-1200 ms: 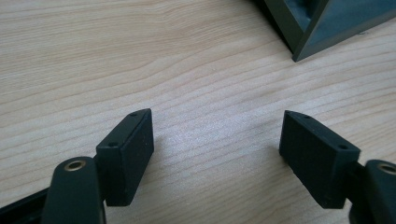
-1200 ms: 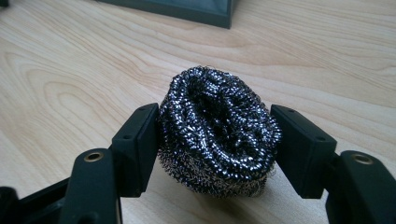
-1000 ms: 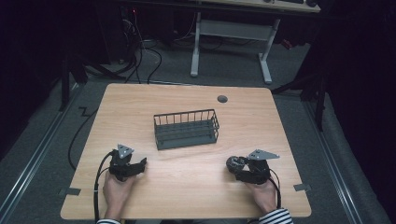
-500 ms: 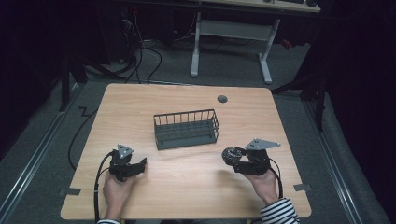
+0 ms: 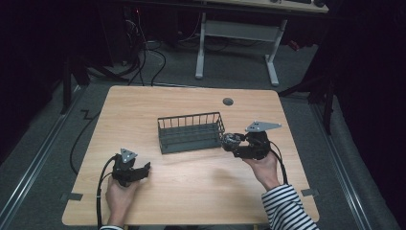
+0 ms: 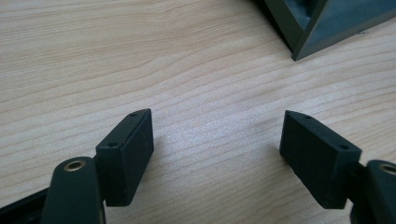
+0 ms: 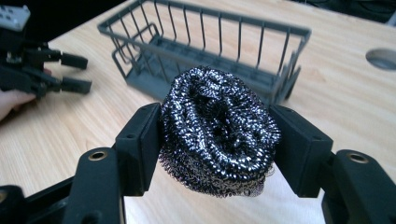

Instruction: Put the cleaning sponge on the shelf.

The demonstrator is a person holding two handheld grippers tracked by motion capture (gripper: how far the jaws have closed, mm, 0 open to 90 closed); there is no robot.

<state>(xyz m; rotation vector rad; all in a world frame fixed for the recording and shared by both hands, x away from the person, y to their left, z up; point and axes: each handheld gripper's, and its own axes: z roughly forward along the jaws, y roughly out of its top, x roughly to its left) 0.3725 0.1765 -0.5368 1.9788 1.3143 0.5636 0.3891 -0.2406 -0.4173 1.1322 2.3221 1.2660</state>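
Note:
A round steel-wool scourer is squeezed between the two black pads of my right gripper, which is shut on it and held above the table. In the high view that right gripper hangs just off the right end of the dark wire basket, the scourer showing at its tip. The wire basket lies straight ahead in the right gripper view. My left gripper rests low at the front left of the wooden table. In the left gripper view its jaws stand wide apart, left gripper holding nothing.
A round cable hole sits in the tabletop behind the basket. A corner of the basket shows at the top right of the left gripper view. Cables and a desk frame stand on the dark floor beyond the table.
My right gripper has risen off the front right of the table and moved toward the basket's right end with the scourer. The left hand has stayed where it was.

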